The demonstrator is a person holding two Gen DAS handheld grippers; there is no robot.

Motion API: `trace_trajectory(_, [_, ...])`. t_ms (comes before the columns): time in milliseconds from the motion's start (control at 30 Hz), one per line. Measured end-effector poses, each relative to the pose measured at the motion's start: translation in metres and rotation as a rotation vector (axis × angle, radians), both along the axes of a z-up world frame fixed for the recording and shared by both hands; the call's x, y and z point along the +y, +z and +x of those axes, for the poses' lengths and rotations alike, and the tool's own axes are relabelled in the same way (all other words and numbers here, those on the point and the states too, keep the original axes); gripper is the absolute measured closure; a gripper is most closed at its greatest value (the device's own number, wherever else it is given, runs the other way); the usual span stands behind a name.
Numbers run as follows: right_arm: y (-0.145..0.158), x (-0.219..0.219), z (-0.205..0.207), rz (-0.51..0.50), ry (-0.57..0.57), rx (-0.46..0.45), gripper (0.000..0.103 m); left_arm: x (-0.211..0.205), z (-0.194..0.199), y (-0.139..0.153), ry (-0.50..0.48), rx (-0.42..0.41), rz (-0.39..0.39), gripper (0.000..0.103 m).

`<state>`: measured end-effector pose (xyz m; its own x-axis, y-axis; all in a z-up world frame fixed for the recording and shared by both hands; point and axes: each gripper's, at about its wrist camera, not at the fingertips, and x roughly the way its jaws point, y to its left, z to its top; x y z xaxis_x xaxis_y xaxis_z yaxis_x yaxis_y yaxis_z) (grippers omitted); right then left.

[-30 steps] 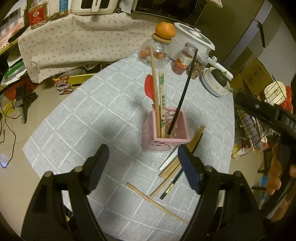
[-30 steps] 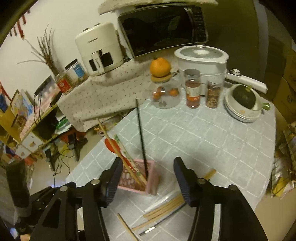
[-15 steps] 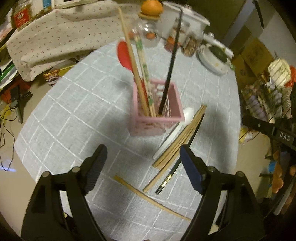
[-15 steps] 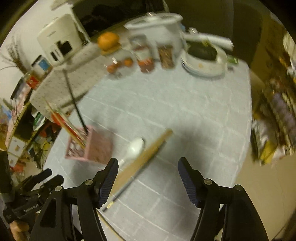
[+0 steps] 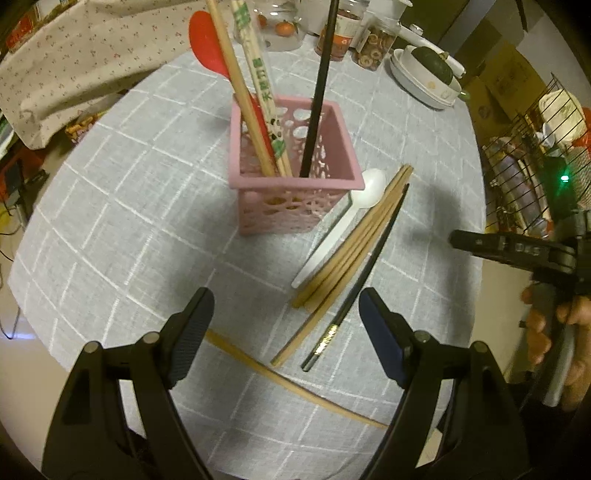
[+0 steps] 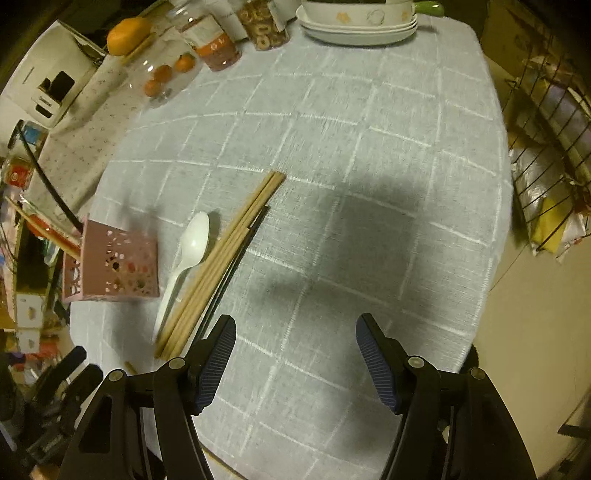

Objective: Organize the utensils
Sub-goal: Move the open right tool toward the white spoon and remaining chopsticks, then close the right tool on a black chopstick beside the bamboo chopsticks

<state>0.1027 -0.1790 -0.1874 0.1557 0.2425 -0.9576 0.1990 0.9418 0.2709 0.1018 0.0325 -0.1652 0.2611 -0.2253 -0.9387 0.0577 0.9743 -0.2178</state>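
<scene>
A pink perforated holder (image 5: pixel 291 192) (image 6: pixel 110 266) stands on the grey checked tablecloth (image 5: pixel 129 206). It holds wooden chopsticks, a red spoon (image 5: pixel 207 44) and a black chopstick (image 5: pixel 317 88). Right of it lie a white plastic spoon (image 5: pixel 343 221) (image 6: pixel 184 254), a bundle of wooden chopsticks (image 5: pixel 354 243) (image 6: pixel 218 262) and a black chopstick (image 5: pixel 362 273). One more wooden chopstick (image 5: pixel 288 376) lies near the front edge. My left gripper (image 5: pixel 284 339) is open and empty, above the near ends of the loose utensils. My right gripper (image 6: pixel 295 365) is open and empty, right of the bundle.
Jars (image 6: pixel 214 44), a glass jar with oranges (image 6: pixel 162 77) and stacked plates (image 6: pixel 358 26) stand at the table's far side. A wire rack (image 6: pixel 554 122) stands off the right edge. A floral cloth (image 5: pixel 66 66) covers a surface at the left.
Both grippers have moved down and closer to the table. The left one now hovers over the loose utensils; the right one has swung right, away from the holder.
</scene>
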Motion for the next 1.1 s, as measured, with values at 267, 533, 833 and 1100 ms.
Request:
trace_trajectory(267, [-0.018,0.032,0.018,0.081,0.062,0.030,0.075,-0.004,-0.001,0.006,-0.020,-0.015,-0.018,0.022])
trace_trajectory(533, [-0.033,0.064,0.029,0.066,0.090,0.069,0.082,0.000,-0.004,0.011,-0.032,-0.024,-0.024,0.022])
trace_trajectory(833, [-0.042,0.075,0.029,-0.001,0.131,0.115,0.088,0.001,-0.010,0.014,-0.051,-0.035,-0.014,0.022])
trace_trajectory(1100, [-0.045,0.050,0.029,0.047,0.083,0.136,0.093,-0.008,-0.012,0.014,-0.082,-0.055,0.025,0.022])
